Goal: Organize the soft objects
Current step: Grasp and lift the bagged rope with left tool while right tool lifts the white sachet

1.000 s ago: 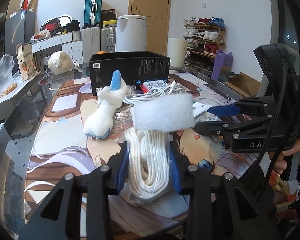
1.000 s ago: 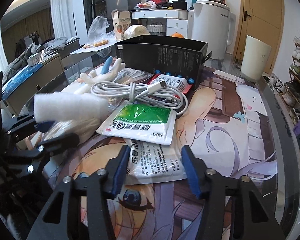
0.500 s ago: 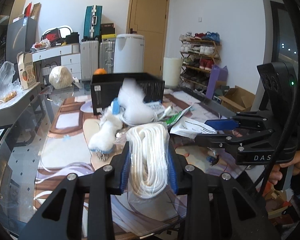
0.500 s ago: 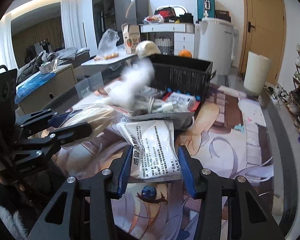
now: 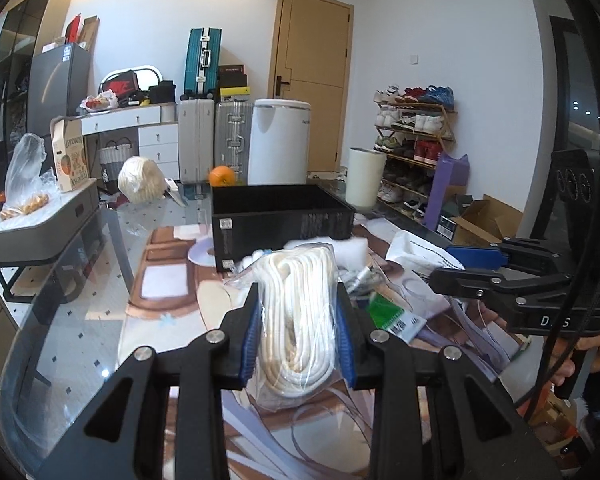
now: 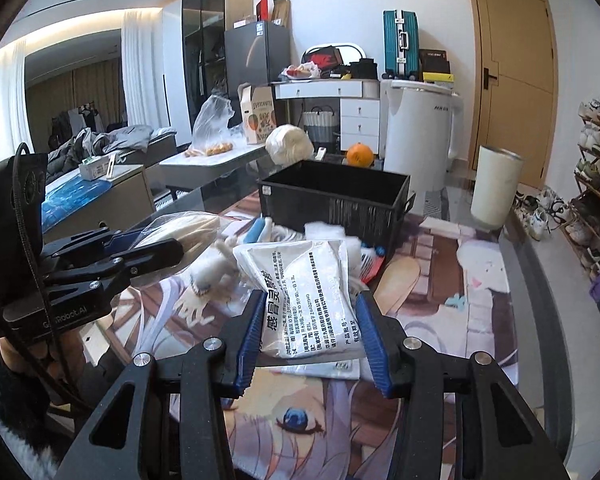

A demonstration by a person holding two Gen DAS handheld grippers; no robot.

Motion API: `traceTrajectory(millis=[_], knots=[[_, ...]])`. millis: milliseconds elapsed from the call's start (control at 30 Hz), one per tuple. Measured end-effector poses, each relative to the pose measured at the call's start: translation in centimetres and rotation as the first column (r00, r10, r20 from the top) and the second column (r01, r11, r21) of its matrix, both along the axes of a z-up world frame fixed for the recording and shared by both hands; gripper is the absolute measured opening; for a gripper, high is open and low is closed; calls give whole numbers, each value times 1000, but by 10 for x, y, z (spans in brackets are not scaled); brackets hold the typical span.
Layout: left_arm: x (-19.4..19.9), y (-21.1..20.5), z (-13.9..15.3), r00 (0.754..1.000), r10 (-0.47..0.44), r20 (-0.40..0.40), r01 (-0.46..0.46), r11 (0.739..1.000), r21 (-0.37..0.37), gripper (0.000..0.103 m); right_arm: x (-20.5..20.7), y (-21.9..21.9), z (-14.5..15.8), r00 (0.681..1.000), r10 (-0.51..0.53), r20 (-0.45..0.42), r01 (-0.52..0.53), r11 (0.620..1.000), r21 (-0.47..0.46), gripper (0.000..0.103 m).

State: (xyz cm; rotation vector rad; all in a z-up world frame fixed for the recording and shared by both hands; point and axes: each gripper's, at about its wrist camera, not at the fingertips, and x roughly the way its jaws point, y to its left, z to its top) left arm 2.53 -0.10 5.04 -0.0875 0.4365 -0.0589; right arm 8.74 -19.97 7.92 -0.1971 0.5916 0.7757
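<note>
My left gripper (image 5: 298, 304) is shut on a clear bag of coiled white rope (image 5: 296, 276), held up off the printed mat (image 5: 172, 288). It shows at the left of the right wrist view as the left gripper (image 6: 148, 248) with the rope bag (image 6: 188, 228). My right gripper (image 6: 312, 312) is shut on a white medicine sachet (image 6: 304, 280) with black print, lifted clear of the mat. The right gripper (image 5: 476, 264) also appears at the right edge of the left wrist view. An open black box (image 6: 332, 196) stands behind the pile. A white foam block (image 6: 324, 232) lies against its front.
A white plush toy (image 6: 216, 268), a green packet (image 5: 392, 314) and a white cable lie in the pile before the box. An orange (image 6: 360, 154) and a white cylinder (image 6: 496, 184) stand behind. The glass table's edge (image 5: 60, 320) curves at the left.
Both grippers rose, carrying the rope bag and the sachet off the mat. The right jaws closed onto the sachet. The foam block left the pile's top and now lies by the box.
</note>
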Motion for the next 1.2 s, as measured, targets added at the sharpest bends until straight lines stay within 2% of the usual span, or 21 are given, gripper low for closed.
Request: traceTrajectory(millis=[300, 667, 833, 1200], knots=[[30, 11, 18, 999, 35, 41, -36, 999, 40, 31, 26, 8, 10, 999, -48, 17, 48, 998, 29, 46], [71, 23, 28, 997, 57, 51, -61, 996, 70, 32, 64, 28, 20, 996, -81, 29, 80, 997, 14, 46], [86, 31, 34, 997, 63, 54, -65, 997, 34, 32, 82, 31, 30, 996, -83, 38, 82, 996, 23, 46], [121, 43, 42, 997, 69, 37, -70, 997, 40, 32, 128, 51, 35, 996, -88, 26, 88, 996, 11, 46]])
